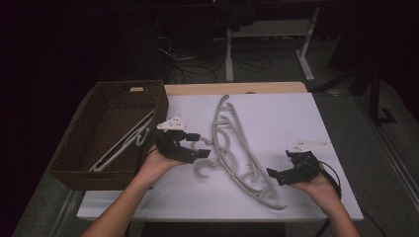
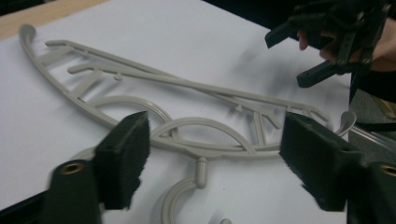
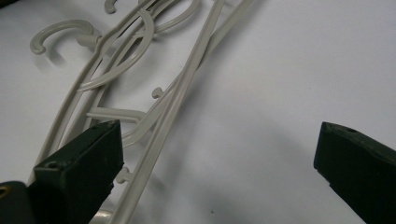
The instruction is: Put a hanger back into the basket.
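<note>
High view: two stacked hangers [image 1: 232, 148] lie mid-surface [image 1: 296, 113]; a basket [image 1: 74, 153] at left holds another. The left tool [image 1: 197, 145] is at their hooks, the right tool [image 1: 276, 175] near their lower end.

Left gripper view: jaws apart, empty, straddling the neck; closing could pinch both hangers.

Right gripper view: jaws wide, empty; the tangled frames may drag together.

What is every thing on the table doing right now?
Grey hangers: lying flat on the white table, stacked, not gripped.
Left gripper: open, jaws either side of a hanger's hook, not pressing it.
Right gripper: open, holding nothing, by the hangers' end.
Brown basket: upright, with a white hanger lying inside.
</note>
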Demonstrator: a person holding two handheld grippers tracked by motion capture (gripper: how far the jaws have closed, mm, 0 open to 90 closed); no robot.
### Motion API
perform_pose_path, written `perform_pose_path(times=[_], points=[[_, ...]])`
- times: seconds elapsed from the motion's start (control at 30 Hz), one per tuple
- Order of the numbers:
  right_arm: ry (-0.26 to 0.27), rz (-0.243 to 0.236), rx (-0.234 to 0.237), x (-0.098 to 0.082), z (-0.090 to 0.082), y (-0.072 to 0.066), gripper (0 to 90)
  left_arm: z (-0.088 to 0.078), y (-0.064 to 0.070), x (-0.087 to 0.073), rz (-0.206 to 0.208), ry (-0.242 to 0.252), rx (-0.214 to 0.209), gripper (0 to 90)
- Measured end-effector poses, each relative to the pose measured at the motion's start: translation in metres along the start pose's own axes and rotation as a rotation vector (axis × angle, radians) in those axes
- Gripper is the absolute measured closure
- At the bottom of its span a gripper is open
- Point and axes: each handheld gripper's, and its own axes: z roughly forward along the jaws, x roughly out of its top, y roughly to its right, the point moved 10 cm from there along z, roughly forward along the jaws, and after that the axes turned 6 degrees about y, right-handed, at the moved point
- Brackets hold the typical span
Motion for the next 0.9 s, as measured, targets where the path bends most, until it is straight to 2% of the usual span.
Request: perform_pose_path(times=[0.03,0.17,0.2,0.33,0.4,0.57,0.63,0.83,0.9], points=[[-0.001,-0.003,0.001,0.0,0.0,-0.001,2.1,0.003,0.0,-0.004,-0.001,-0.011,0.002,29.5],[-0.004,-0.013,0.01,0.001,0.001,-0.007,3.9,0.013,-0.006,-0.024,0.004,-0.069,0.014,49.3],[-0.007,-0.017,0.011,0.001,0.002,-0.008,3.9,0.016,-0.008,-0.029,0.005,-0.084,0.024,56.3],[-0.018,-0.028,0.016,0.0,0.004,-0.011,3.9,0.027,-0.023,-0.05,0.019,-0.172,0.087,73.7],[-0.019,-0.031,0.017,-0.001,0.005,-0.012,3.9,0.032,-0.029,-0.059,0.011,-0.208,0.096,80.1],[-0.017,-0.025,0.019,0.0,0.004,-0.011,4.2,0.038,-0.038,-0.068,0.026,-0.252,0.131,86.6],[-0.016,-0.027,0.022,0.0,0.004,-0.012,4.2,0.039,-0.039,-0.071,0.012,-0.264,0.124,88.8],[-0.019,-0.03,0.025,0.0,0.004,-0.014,4.3,0.04,-0.038,-0.075,0.007,-0.284,0.118,89.4],[-0.02,-0.03,0.024,-0.001,0.004,-0.014,4.4,0.041,-0.033,-0.077,0.002,-0.289,0.094,89.4]])
